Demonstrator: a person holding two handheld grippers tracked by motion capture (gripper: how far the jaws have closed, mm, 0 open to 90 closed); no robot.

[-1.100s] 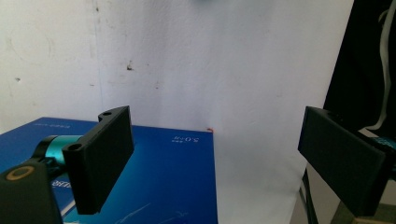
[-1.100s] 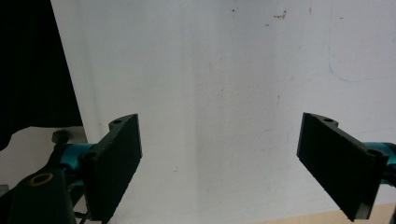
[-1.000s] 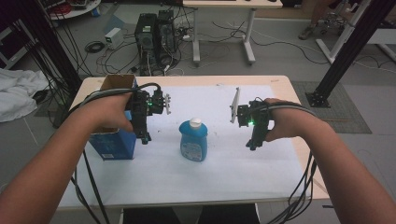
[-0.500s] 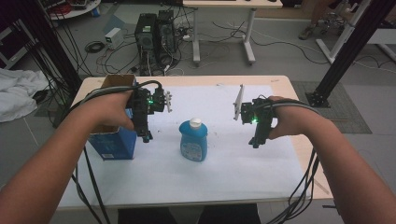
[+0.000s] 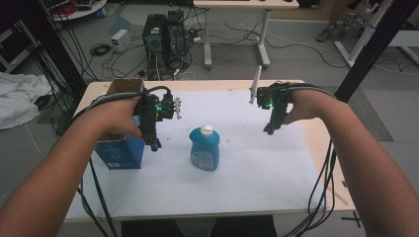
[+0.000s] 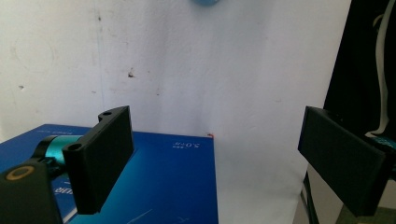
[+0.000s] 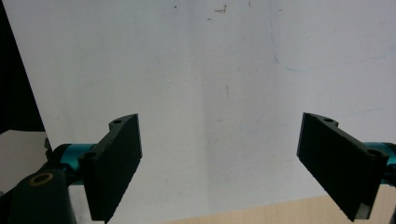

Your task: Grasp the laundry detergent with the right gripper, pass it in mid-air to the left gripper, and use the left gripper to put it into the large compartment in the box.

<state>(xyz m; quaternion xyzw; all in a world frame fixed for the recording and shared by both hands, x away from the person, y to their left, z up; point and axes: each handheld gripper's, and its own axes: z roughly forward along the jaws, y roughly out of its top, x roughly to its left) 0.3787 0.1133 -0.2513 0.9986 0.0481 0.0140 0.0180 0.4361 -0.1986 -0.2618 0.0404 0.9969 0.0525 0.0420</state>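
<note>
In the centre of the high view a blue plastic bottle point(image 5: 205, 148) with a white cap point(image 5: 207, 130) lies on the white sheet point(image 5: 247, 168) that covers the worktop point(image 5: 326, 163), between the two hands and touched by neither. It looks like a detergent bottle: smooth, glossy walls, flat front with a pale label, shoulders that narrow to a short neck. I judge it moderately light but possibly with liquid inside, so the weight may shift, and the wall may give a little under pressure and be slippery. The flat body just below the shoulders seems the best place to hold, across the narrow sides; the cap is small and round and can turn. The left claw point(image 5: 155, 144) hangs at the left of the frame, just beside a blue cardboard box point(image 5: 121, 150) with an open top; its black flat pads point(image 6: 105, 154) stand well apart with nothing between them. The right claw point(image 5: 269, 129) is at the upper right, also spread wide and empty, over bare sheet.
</note>
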